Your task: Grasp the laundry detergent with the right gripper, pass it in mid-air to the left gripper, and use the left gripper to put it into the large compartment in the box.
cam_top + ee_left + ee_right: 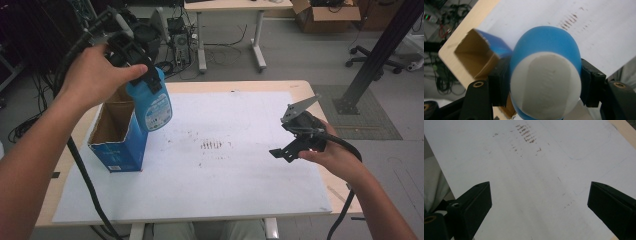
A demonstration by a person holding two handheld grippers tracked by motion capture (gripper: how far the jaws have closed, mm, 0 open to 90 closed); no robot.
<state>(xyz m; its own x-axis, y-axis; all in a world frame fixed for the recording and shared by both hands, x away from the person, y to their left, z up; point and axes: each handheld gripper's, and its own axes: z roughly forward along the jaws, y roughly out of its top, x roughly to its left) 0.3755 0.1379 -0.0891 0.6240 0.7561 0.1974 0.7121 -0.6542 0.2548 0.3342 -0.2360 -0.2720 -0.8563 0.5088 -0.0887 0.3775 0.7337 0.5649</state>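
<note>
Blue plastic fills our left gripper (pixel 142 67): the bottle (pixel 152 102) is clamped just below its white cap, pads pressing on both flanks in the left gripper view, and it hangs in the air with its long axis nearly upright, base tilted a little toward the middle of the table. What the coming move turns on is where the open cardboard box (pixel 117 135) lies from that base — just beside it and lower, toward the table's left edge, its mouth facing up. We judge the bottle has to travel left and down, base first, to go in. Our right gripper (pixel 290 150) hovers well apart over the white mat (pixel 240 170), jaws wide and empty — the left hand is clearly the nearer one.
</note>
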